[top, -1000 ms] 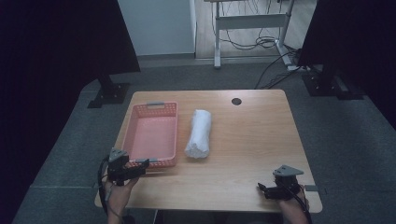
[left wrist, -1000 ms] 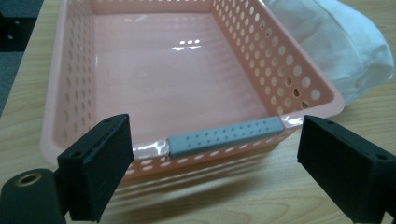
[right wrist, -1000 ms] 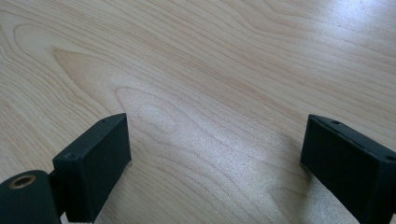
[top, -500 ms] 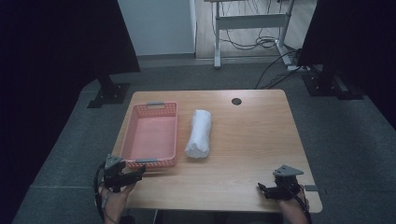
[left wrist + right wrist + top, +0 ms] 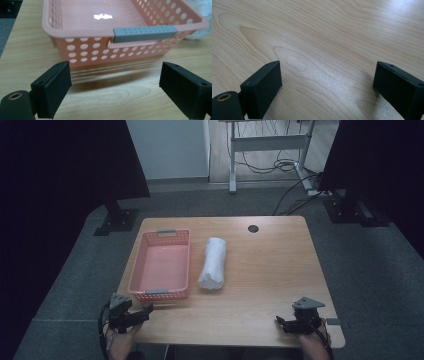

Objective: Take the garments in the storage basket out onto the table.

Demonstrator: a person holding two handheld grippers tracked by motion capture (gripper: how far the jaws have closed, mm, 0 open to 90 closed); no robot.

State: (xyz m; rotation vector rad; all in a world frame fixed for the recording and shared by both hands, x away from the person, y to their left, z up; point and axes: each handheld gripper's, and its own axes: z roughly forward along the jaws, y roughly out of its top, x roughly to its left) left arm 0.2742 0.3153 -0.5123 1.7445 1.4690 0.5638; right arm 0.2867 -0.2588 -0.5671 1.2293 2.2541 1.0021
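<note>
- Sliding back toward the near-left corner of the light wooden table (image 5: 260, 270), the left gripper (image 5: 142, 314) is now sitting lower and further left than a second ago; the right gripper (image 5: 282, 324) is staying put at the near-right edge.
- Both grippers are holding their black jaws wide apart, with nothing between them, as each gripper view is showing.
- The left gripper is pointing at the pink perforated plastic basket (image 5: 82, 53), whose grey near handle (image 5: 144, 33) is lying just ahead of its jaws and slightly right.
- The rolled white cloth towel (image 5: 213, 263) is lying just right of the basket, its long axis running away from the person.
- Judging by position, the left gripper is nearer both basket and towel; the right gripper is facing bare wood, well apart from them.
</note>
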